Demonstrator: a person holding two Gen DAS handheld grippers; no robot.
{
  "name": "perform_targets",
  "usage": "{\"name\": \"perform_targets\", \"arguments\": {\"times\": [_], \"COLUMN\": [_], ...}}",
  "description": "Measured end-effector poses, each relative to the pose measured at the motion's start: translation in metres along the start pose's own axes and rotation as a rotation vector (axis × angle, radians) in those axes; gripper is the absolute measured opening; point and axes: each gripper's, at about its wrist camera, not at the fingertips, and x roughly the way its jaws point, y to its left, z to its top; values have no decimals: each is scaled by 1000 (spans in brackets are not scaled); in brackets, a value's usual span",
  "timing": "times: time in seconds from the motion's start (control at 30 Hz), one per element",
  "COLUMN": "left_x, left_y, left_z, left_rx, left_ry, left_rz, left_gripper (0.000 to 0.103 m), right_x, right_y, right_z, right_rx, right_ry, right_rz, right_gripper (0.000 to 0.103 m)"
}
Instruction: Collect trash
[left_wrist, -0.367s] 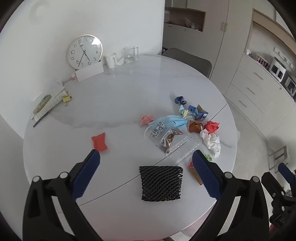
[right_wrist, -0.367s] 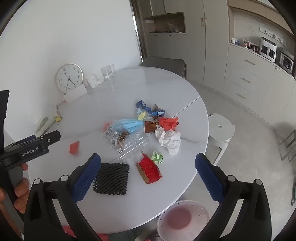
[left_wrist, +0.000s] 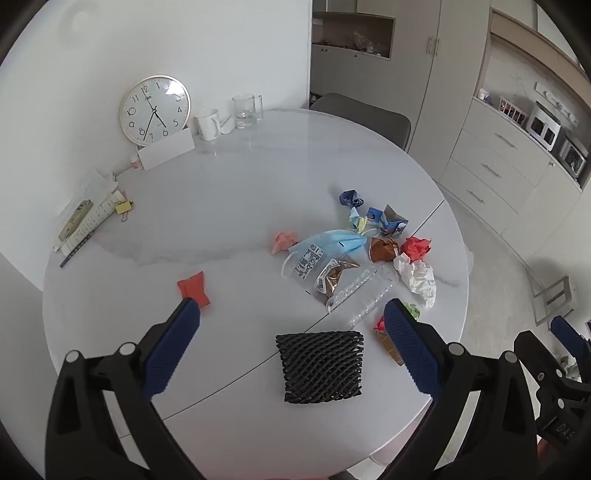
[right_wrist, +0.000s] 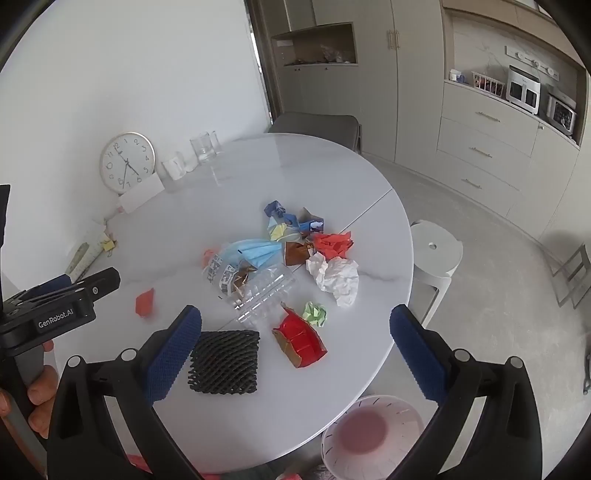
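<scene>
Both grippers' fingers are spread wide, nothing between the pads. Left gripper (left_wrist: 291, 314) hangs above the near part of the round white table (left_wrist: 229, 206); right gripper (right_wrist: 295, 321) is beside it, angled down at the same tabletop.

Trash all on the table:
- black foam net (left_wrist: 320, 366) nearest, lying flat, framed between the left fingers in that view
- crushed clear bottle (right_wrist: 264, 291) just behind the net
- red carton (right_wrist: 300, 342) beside the net, small green wad (right_wrist: 315, 313) just behind it
- white crumpled paper (right_wrist: 337, 277), red crumpled paper (right_wrist: 332, 243), blue face mask (right_wrist: 258, 254), blue wrappers (right_wrist: 295, 221) clustered mid-table, touching or overlapping
- orange scrap (left_wrist: 194, 288) apart, on the left

White bin (right_wrist: 369, 435) on the floor below the table's near edge, pinkish inside, possibly a liner. Clock (left_wrist: 154, 109) leans on the wall at the far side.
</scene>
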Motion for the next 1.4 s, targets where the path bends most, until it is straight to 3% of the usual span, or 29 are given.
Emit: {"name": "perform_targets", "arguments": {"times": [1.4], "left_x": [-1], "left_y": [4], "left_z": [-1], "left_rx": [5], "left_ry": [-12], "left_rz": [3], "left_gripper": [95], "right_x": [10], "right_y": [3], "right_z": [-10], "right_rx": [9], "right_ry": [2], "right_rz": [-28], "right_gripper": [101]}}
